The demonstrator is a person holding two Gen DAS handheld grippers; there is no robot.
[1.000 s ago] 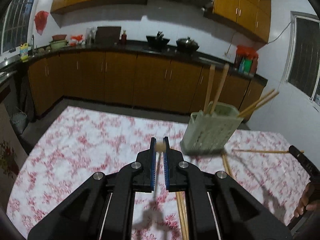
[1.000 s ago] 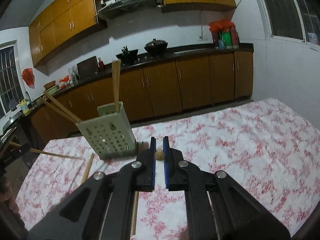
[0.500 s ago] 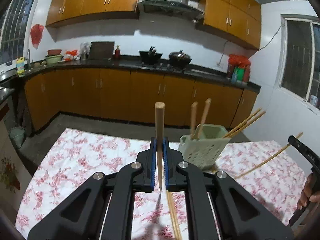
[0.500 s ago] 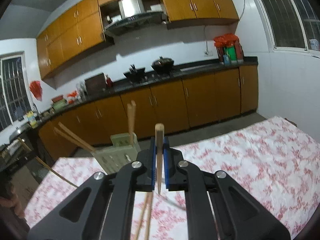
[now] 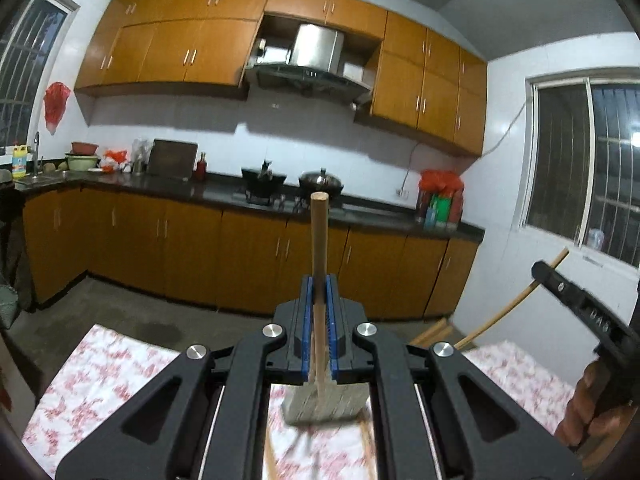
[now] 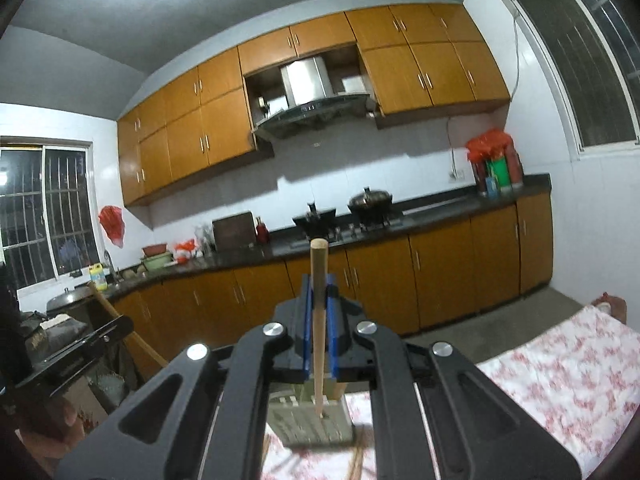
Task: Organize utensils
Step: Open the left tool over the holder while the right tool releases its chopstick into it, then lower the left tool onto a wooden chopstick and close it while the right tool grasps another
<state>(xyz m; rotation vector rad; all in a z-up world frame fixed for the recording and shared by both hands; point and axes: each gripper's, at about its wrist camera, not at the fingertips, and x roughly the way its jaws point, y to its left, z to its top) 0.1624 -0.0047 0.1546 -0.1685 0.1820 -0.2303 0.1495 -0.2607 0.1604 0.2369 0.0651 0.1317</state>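
Two chopsticks stand clamped, one in the left gripper point(image 5: 319, 308), one in the right gripper point(image 6: 319, 312); lower each tip-first, unhurried, into the green slotted holder point(image 6: 310, 424) beneath.

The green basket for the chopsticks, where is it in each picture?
Left wrist view: the green basket sits low in the middle, under the left gripper.
Right wrist view: low in the middle, under the right gripper.
Shared landmark: the range hood above the stove.

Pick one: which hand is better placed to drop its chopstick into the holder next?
Right, marginally. Its chopstick hangs with its tip over the green holder. The left chopstick also hangs above the holder, but that view is blurred.
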